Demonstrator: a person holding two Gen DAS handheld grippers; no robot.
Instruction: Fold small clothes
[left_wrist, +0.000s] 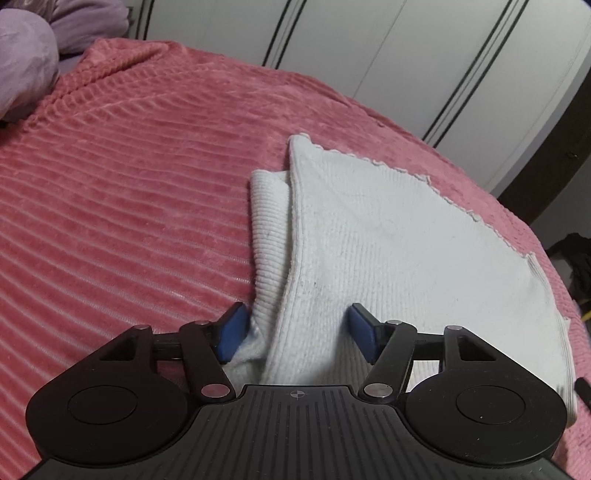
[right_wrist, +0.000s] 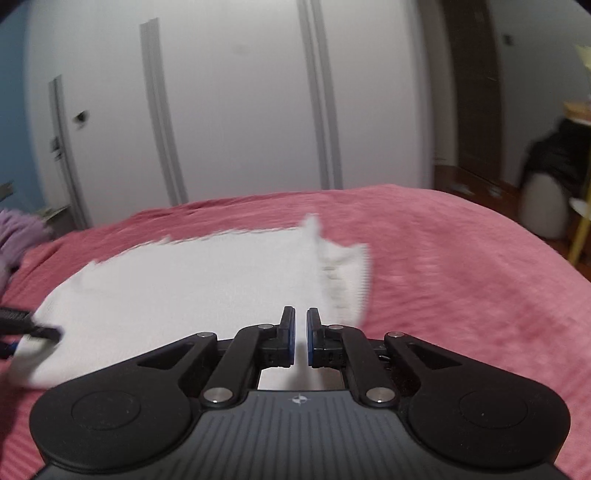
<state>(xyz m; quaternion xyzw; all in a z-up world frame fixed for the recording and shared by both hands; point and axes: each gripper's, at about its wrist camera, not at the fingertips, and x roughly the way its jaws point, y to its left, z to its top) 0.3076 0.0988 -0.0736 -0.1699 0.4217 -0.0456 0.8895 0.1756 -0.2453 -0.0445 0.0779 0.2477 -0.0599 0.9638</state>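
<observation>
A small white knit garment (left_wrist: 388, 236) lies folded on the pink ribbed blanket (left_wrist: 129, 192), a ribbed cuff (left_wrist: 267, 225) sticking out at its left side. My left gripper (left_wrist: 293, 332) is open, its blue pads straddling the garment's near edge. In the right wrist view the same garment (right_wrist: 184, 288) lies flat and blurred. My right gripper (right_wrist: 301, 334) hovers over its near right part, jaws almost closed with a narrow gap and nothing between them. The left gripper's fingertip (right_wrist: 33, 326) shows at the garment's left edge.
Lilac bedding (left_wrist: 26, 55) lies at the bed's far left. White wardrobe doors (right_wrist: 240, 103) stand behind the bed. The blanket's edge drops off at the right, with a dark heap (right_wrist: 554, 155) on a white stool on the floor.
</observation>
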